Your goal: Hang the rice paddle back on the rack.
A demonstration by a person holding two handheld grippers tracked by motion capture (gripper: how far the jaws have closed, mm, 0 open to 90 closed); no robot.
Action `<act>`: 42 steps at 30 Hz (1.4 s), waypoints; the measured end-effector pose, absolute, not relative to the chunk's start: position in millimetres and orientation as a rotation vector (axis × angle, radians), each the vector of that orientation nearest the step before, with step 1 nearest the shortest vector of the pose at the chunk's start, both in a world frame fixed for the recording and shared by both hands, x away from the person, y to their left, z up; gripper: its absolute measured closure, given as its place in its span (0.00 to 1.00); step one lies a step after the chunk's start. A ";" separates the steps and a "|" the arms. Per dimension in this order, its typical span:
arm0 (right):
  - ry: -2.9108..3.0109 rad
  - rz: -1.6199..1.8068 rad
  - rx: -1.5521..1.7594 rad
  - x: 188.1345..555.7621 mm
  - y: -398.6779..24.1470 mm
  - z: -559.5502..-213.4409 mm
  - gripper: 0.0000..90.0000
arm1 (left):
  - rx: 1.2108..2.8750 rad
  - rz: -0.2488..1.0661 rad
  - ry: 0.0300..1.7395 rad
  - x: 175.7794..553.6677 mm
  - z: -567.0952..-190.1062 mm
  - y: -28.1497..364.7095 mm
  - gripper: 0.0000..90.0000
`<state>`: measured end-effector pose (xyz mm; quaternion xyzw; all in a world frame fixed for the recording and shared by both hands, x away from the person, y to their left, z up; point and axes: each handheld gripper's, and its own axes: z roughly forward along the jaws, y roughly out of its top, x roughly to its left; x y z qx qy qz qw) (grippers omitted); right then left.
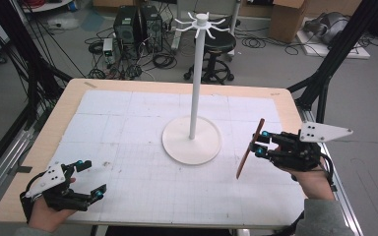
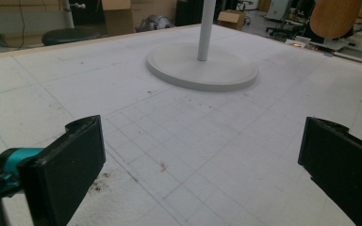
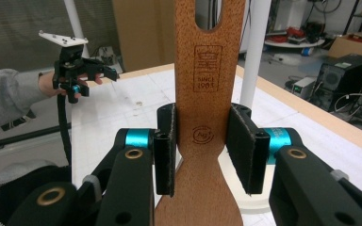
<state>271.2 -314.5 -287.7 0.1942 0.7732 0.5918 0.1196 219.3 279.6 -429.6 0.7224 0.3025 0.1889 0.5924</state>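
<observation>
The right hand-held gripper [image 1: 259, 143], clamped on the wooden spatula [image 1: 250, 149], held it steeply tilted, the white stand [image 1: 192, 138] at nine o'clock; the left hand-held gripper [image 1: 91, 179] gaped empty.

A grey floor [image 1: 369, 93] lies beyond the table, strewn with black cables [image 1: 162, 60]. A black stool [image 1: 217, 45] and two dark computer towers [image 1: 138, 22] stand behind it, with cardboard boxes [image 1: 288, 17] farther back.
</observation>
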 end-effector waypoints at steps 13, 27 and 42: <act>2.285 1.759 0.512 293.7 -309.8 -262.2 0.71 | 1.682 0.437 0.707 217.7 -429.5 280.7 0.02; 2.260 1.752 0.529 315.6 -294.2 -237.5 0.71 | 1.671 0.440 0.707 217.1 -428.9 281.9 0.02; 2.270 1.703 0.533 338.7 -272.0 -211.0 0.71 | 1.669 0.438 0.710 213.5 -429.7 284.7 0.02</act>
